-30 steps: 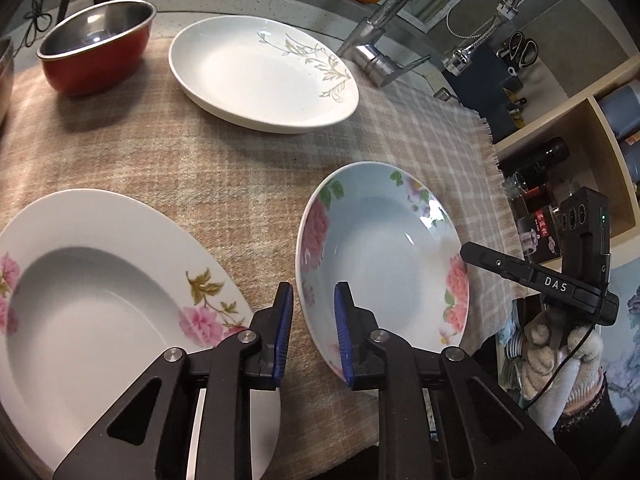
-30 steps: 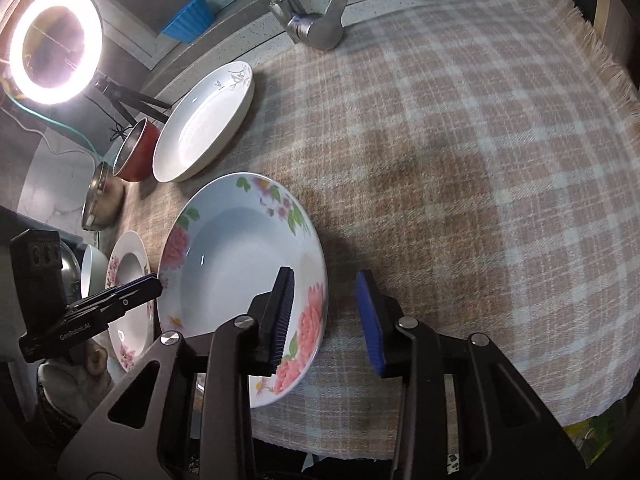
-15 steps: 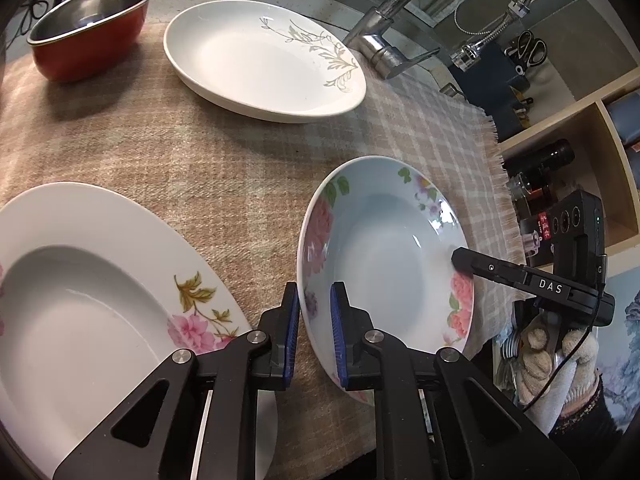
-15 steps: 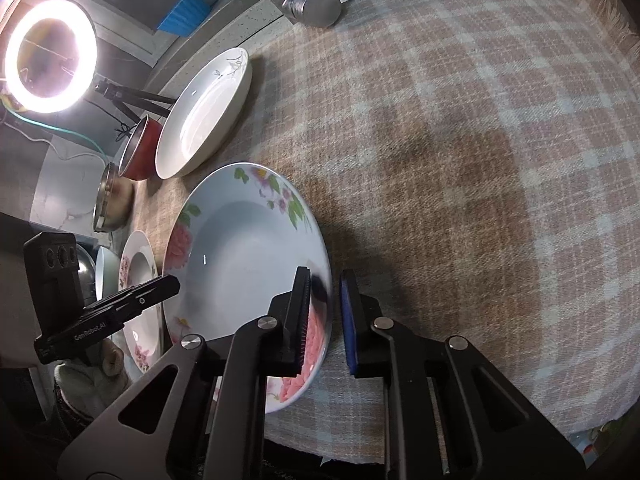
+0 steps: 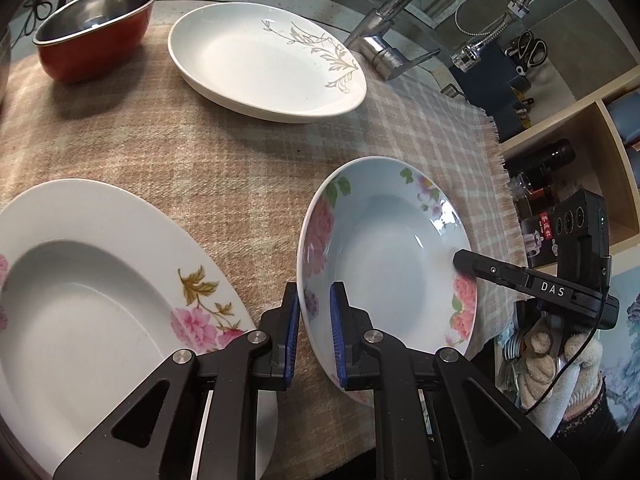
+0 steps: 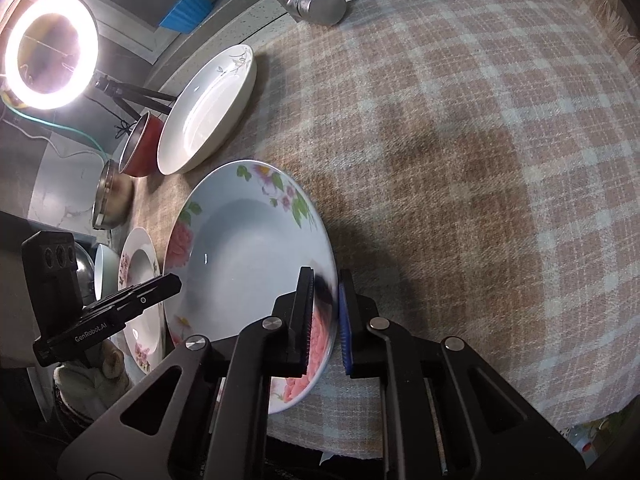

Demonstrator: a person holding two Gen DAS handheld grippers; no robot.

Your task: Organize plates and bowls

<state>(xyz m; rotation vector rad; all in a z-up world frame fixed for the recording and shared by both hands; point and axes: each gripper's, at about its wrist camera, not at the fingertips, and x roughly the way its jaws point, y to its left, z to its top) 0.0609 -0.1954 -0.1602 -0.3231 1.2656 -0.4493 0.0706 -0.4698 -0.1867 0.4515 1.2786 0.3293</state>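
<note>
The pale blue plate (image 5: 384,256), deep-welled with pink roses and green leaves round its rim, sits on the checked cloth (image 5: 248,152). My left gripper (image 5: 314,332) and right gripper (image 6: 325,316) each pinch its rim, on opposite sides.

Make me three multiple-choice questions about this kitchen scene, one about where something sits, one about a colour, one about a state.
1. Where is the red bowl?
A. beside the gold-leaf plate
B. stacked on it
C. on the shelf

2. What colour is the checked cloth?
A. blue
B. tan and white
C. black

3. What is the left gripper doing?
A. open over the cloth
B. holding the red bowl
C. clamped on the rose plate's rim

Answers: 1 A, both stand side by side on the cloth. 2 B, tan and white checks show. 3 C, pads sit on either side of the rim.
</note>
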